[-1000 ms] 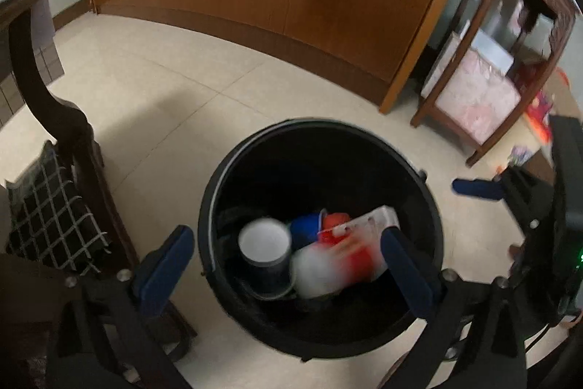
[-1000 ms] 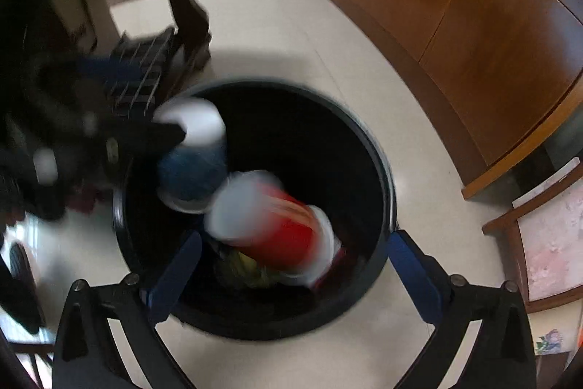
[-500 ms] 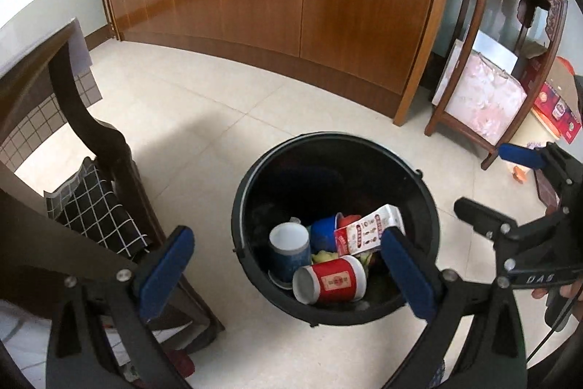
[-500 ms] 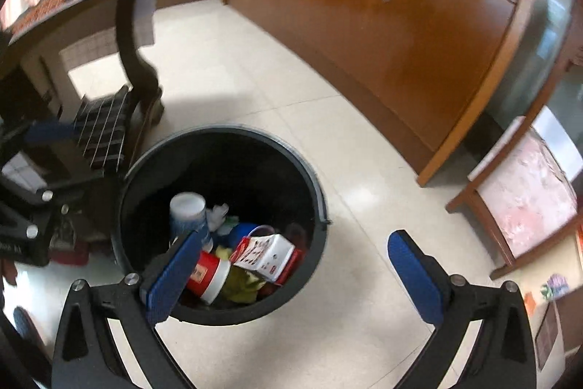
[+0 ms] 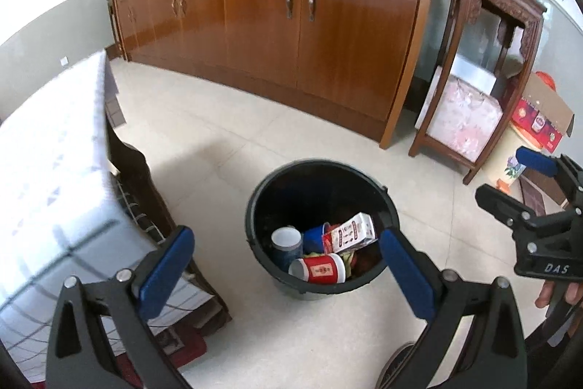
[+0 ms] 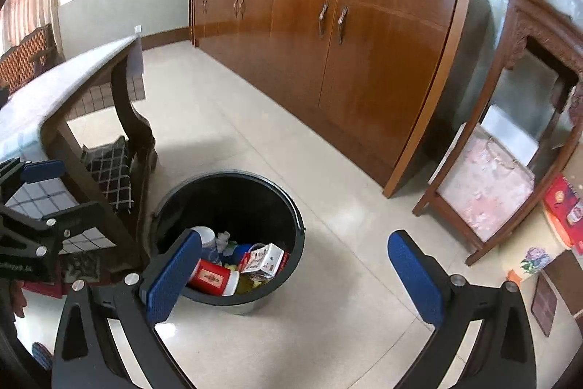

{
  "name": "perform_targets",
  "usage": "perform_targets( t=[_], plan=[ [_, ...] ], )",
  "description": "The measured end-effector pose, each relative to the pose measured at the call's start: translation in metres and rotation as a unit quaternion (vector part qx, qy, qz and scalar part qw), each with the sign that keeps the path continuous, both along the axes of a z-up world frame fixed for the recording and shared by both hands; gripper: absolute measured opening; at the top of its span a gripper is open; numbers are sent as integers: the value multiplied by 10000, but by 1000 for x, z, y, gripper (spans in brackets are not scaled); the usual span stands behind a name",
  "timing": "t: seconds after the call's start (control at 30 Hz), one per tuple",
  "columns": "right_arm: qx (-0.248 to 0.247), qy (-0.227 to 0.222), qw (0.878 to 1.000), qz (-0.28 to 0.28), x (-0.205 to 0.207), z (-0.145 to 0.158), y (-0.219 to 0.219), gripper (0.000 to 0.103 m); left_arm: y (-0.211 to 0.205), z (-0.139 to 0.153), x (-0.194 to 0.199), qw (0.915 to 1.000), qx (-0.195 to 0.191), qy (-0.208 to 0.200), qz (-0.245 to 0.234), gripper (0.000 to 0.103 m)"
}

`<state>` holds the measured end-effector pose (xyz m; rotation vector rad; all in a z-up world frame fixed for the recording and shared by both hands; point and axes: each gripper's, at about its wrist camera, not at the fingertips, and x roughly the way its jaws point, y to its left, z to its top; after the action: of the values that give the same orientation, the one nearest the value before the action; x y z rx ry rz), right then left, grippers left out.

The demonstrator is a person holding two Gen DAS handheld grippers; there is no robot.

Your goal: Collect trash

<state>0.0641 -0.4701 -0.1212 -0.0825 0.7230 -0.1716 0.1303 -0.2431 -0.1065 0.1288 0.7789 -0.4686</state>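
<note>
A black round trash bin (image 5: 257, 206) stands on the tiled floor; it also shows in the right wrist view (image 6: 297, 232). Inside lie a red cup (image 5: 322, 270), a blue cup with a white rim (image 5: 286, 241), a red-and-white carton (image 5: 351, 230) and other scraps. My left gripper (image 5: 284, 270) is open and empty, held well above the bin. My right gripper (image 6: 291, 274) is open and empty, above the floor to the right of the bin. The right gripper also shows at the right edge of the left wrist view (image 5: 524, 185).
A table with a checked cloth (image 5: 47, 170) and dark carved legs (image 6: 135, 119) stands to the left of the bin. A long wooden cabinet (image 5: 291, 24) runs along the back. A carved wooden stand (image 5: 484, 79) and a cardboard box (image 5: 543, 119) are at the right.
Both grippers have risen and pulled back from the bin, which now looks smaller. The red cup and blue cup that were falling now lie still in the bin.
</note>
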Motion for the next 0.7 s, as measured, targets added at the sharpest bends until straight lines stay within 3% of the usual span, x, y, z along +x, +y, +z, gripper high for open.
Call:
perform_targets(
  t=[0.4,0.7],
  plan=[
    [184,-472,9987,71,-47,61,55,103,59,58,-37,9974,-166,-542,439,103],
    [410,-627,9971,117,-72,93,93,103,93,85,-71,9950,-185,-663,722,103]
  ],
)
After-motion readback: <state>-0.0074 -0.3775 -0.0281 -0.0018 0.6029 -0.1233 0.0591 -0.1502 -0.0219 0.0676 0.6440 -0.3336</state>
